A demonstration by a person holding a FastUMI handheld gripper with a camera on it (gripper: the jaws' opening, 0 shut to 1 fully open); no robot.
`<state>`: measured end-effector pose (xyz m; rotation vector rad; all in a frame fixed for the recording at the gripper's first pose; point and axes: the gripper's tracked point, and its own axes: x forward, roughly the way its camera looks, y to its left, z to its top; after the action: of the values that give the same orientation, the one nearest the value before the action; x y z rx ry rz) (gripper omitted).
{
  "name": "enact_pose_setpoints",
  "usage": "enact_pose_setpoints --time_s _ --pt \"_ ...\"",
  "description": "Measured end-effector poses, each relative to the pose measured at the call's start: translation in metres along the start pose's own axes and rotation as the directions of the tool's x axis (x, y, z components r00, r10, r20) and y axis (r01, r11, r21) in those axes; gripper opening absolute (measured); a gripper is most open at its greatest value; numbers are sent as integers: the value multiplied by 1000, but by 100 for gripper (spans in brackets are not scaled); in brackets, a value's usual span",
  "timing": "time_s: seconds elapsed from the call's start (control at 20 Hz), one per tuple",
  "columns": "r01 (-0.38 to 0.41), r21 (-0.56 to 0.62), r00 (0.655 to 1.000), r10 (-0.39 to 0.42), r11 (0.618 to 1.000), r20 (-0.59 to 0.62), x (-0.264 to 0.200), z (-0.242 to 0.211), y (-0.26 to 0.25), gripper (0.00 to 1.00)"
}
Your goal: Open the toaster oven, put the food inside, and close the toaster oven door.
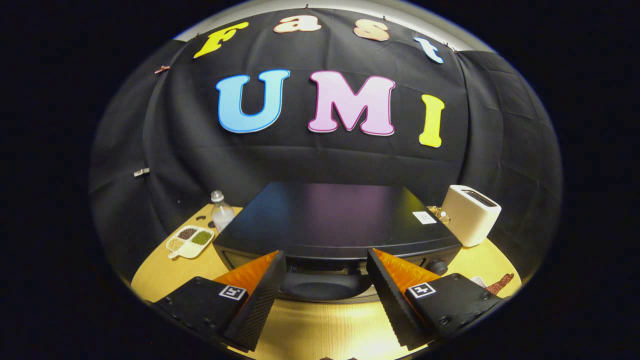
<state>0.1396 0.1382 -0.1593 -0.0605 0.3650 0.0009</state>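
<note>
Gripper (325,280) hovering with jaws spread wide and holding nothing, toaster oven (335,225) sitting just ahead on the table (320,330), door closed

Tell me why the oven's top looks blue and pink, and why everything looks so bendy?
In the gripper view, the toaster oven has a glossy top that mirrors the coloured wall, hence the blue and pink sheen. The fisheye lens bows the table edge and wall into curves. Lamp glare whitens the table just before the open fingers; the picture is sharp, not blurred.
</note>
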Motion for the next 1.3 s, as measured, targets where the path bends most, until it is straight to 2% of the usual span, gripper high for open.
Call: enact_pose_setpoints --time_s 0.25,0.35,0.6,0.85,1.15,1.3 --pt "25 58 1000 -25 998 6 2 -3 -2 98" --pt "24 47 1000 -24 999 15 3 -3 -1 98" --pt "10 53 1000 -10 999 9 -22 -17 1 99" --pt "0 33 1000 1 999 -26 -56 -53 4 99" --pt "-23 20 987 26 1000 -161 -80 -120 9 98" --pt "-40 62 950 57 997 -308 -86 -170 4 98"
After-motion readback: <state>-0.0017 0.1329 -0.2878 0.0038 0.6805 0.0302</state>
